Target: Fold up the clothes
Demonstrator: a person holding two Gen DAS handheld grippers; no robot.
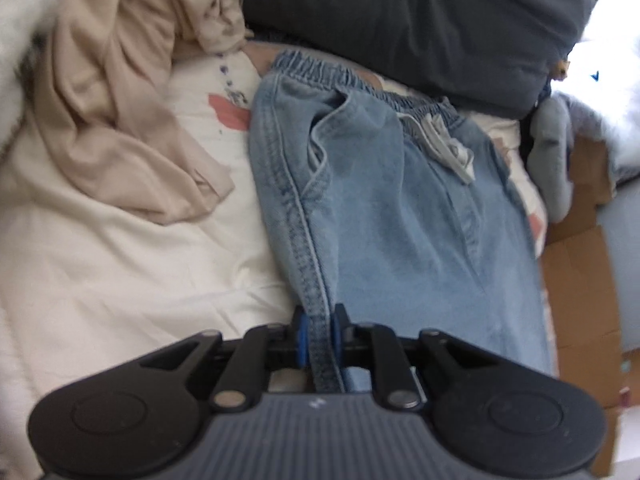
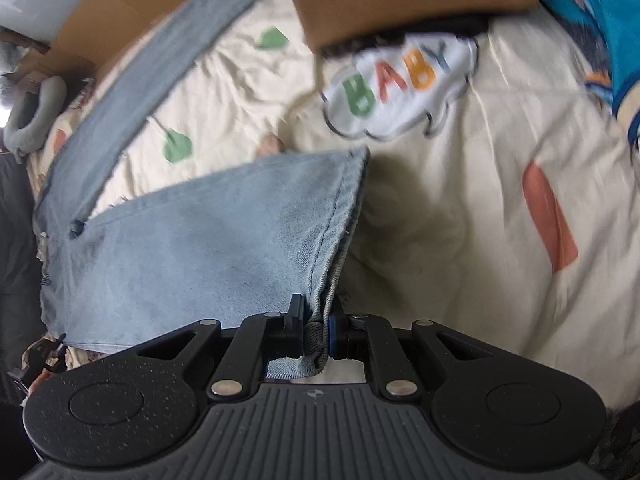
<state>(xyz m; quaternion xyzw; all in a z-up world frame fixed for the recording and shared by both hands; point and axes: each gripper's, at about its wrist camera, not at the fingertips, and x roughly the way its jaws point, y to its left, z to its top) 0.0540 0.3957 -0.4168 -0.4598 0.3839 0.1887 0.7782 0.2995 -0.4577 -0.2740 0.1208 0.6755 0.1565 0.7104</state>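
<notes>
A cream printed bedspread [image 2: 460,208] lies under everything. My left gripper [image 1: 320,334] is clenched on the side seam of the jeans [image 1: 400,208], whose waistband lies ahead of it. My right gripper [image 2: 318,330] pinches a leg hem. I judge the jeans' long axis runs between my hands; the other leg stretches beyond.

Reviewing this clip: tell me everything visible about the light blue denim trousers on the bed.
The light blue denim trousers look like soft, faded cotton, with an elastic gathered waistband, a side pocket and a pale drawstring. They lie on the cream patterned bedspread, waist towards the dark grey pillow, with the two legs spread apart. The left claw pinches the side seam; the right claw pinches one leg's hem.
</notes>
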